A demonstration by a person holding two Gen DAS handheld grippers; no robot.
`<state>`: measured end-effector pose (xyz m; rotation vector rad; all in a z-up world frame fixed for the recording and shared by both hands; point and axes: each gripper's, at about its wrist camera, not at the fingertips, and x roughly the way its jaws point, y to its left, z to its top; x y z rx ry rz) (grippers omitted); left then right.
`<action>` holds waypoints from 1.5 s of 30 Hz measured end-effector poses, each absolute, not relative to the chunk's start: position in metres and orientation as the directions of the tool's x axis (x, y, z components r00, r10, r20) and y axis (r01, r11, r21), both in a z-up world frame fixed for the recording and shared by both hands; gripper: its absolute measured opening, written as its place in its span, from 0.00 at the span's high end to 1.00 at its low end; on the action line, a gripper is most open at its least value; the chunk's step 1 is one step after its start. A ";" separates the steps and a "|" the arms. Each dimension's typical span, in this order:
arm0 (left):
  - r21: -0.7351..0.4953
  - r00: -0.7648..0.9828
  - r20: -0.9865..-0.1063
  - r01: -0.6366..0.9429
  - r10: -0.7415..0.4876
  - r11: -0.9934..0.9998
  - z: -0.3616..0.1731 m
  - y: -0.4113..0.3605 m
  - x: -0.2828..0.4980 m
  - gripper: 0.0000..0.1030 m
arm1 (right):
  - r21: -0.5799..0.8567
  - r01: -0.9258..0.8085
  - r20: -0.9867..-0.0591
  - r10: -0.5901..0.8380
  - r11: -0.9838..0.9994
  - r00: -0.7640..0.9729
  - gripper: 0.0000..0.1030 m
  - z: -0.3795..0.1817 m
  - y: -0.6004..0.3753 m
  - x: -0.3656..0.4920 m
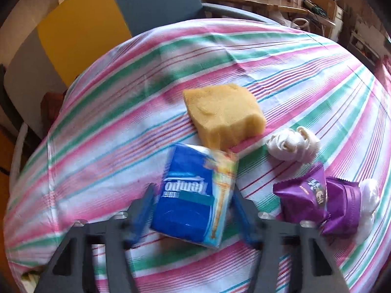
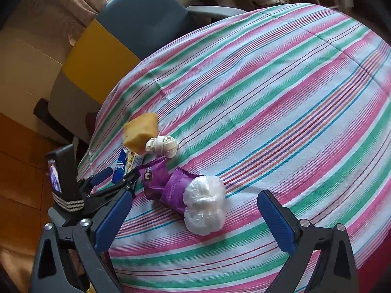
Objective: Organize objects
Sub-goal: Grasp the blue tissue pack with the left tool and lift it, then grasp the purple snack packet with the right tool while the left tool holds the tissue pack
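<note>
Glossy plastic tissue pack (image 1: 193, 195), porous sponge (image 1: 223, 114), woven tablecloth (image 1: 122, 122).

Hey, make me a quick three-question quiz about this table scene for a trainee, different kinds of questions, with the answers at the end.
1. True or false: the right tongs are clamped on the yellow sponge.
2. Pick one: what lies between the left tongs? A, a mug. B, the blue tissue pack. C, a spoon.
3. Short answer: which object lies right against the wrapped white bundle?

Key
1. False: they stand open, and the sponge lies far from them.
2. B.
3. The purple packet.
</note>
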<state>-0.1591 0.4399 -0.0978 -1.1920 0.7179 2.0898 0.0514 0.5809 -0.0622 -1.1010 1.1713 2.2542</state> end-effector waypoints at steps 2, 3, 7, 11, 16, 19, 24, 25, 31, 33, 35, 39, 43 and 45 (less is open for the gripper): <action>0.098 -0.380 -0.884 -0.719 0.271 -0.688 -0.096 0.429 -0.154 0.48 | 0.507 -0.623 -0.783 -0.015 -0.596 -0.622 0.00 -0.061 0.581 0.050; 0.084 -0.378 -0.883 -0.709 0.277 -0.700 -0.094 0.423 -0.149 0.48 | 0.499 -0.624 -0.782 -0.003 -0.601 -0.623 0.00 -0.060 0.581 0.051; 0.029 -0.366 -0.882 -0.670 0.297 -0.742 -0.090 0.391 -0.111 0.48 | 0.495 -0.624 -0.780 0.007 -0.605 -0.626 0.00 -0.058 0.582 0.052; 0.030 -0.384 -0.872 -0.661 0.304 -0.750 -0.090 0.362 -0.062 0.48 | 0.496 -0.629 -0.777 0.016 -0.599 -0.629 0.00 -0.057 0.584 0.055; 0.043 -0.436 -0.837 -0.653 0.329 -0.757 -0.092 0.329 -0.004 0.48 | 0.500 -0.636 -0.776 0.023 -0.588 -0.631 0.00 -0.057 0.585 0.058; 0.032 -0.454 -0.810 -0.667 0.371 -0.745 -0.094 0.318 0.018 0.48 | 0.489 -0.636 -0.776 0.035 -0.597 -0.630 0.00 -0.055 0.583 0.059; 0.012 -0.491 -0.748 -0.684 0.448 -0.729 -0.104 0.306 0.028 0.48 | 0.443 -0.628 -0.788 0.057 -0.640 -0.613 0.00 -0.053 0.575 0.052; 0.006 -0.491 -0.744 -0.683 0.454 -0.730 -0.104 0.306 0.028 0.48 | 0.432 -0.624 -0.789 0.061 -0.651 -0.611 0.00 -0.052 0.572 0.051; -0.008 -0.490 -0.732 -0.689 0.474 -0.725 -0.104 0.305 0.027 0.48 | 0.337 -0.599 -0.795 0.121 -0.727 -0.594 0.14 -0.045 0.557 0.042; -0.012 -0.489 -0.730 -0.690 0.478 -0.724 -0.105 0.303 0.027 0.48 | 0.306 -0.588 -0.801 0.131 -0.749 -0.584 0.20 -0.045 0.551 0.038; -0.021 -0.484 -0.729 -0.690 0.483 -0.723 -0.105 0.301 0.027 0.48 | 0.277 -0.578 -0.808 0.140 -0.767 -0.572 0.24 -0.046 0.546 0.034; -0.028 -0.481 -0.728 -0.691 0.489 -0.723 -0.106 0.299 0.027 0.48 | 0.248 -0.555 -0.812 0.141 -0.794 -0.566 0.24 -0.047 0.537 0.030; -0.032 -0.479 -0.727 -0.691 0.492 -0.722 -0.106 0.298 0.027 0.48 | 0.243 -0.506 -0.792 0.132 -0.828 -0.596 0.24 -0.040 0.524 0.024; -0.036 -0.477 -0.726 -0.692 0.494 -0.721 -0.106 0.297 0.027 0.48 | 0.229 -0.468 -0.790 0.118 -0.854 -0.601 0.26 -0.038 0.513 0.014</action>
